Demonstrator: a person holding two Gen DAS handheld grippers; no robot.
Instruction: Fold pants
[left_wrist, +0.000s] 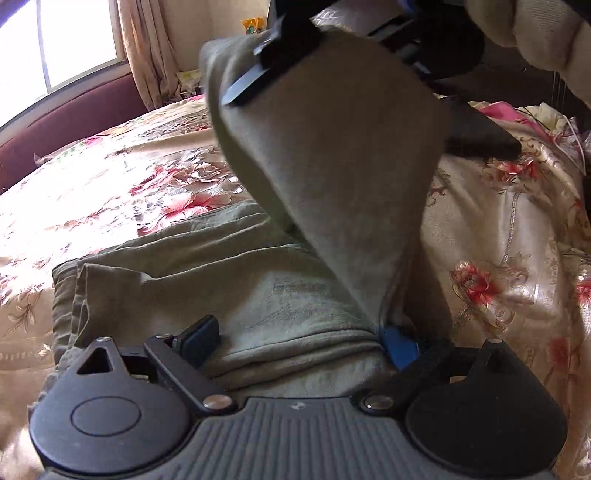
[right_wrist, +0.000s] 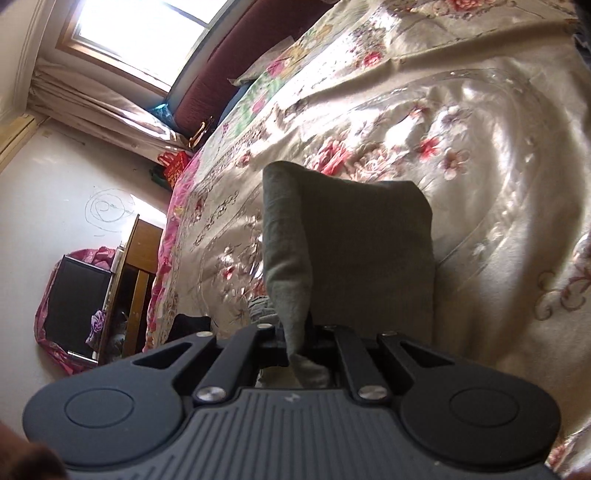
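Grey-green pants (left_wrist: 229, 273) lie partly folded on a floral bedspread (left_wrist: 122, 184). My left gripper (left_wrist: 295, 343) is open, its fingers spread wide over the near edge of the pants, which bunch between them. My right gripper (left_wrist: 258, 62) shows at the top of the left wrist view, shut on the pants' other end and holding it lifted above the bed. In the right wrist view the right gripper (right_wrist: 295, 341) is shut on a fold of the pants (right_wrist: 351, 258), which hang down in front of it over the bedspread (right_wrist: 480, 166).
A dark red headboard (left_wrist: 70, 122) and a bright window (left_wrist: 74, 40) stand behind the bed. A dark flat object (left_wrist: 480, 136) lies on the bed at the right. A wooden cabinet (right_wrist: 136, 280) and a black box in pink wrap (right_wrist: 74, 299) stand beside the bed.
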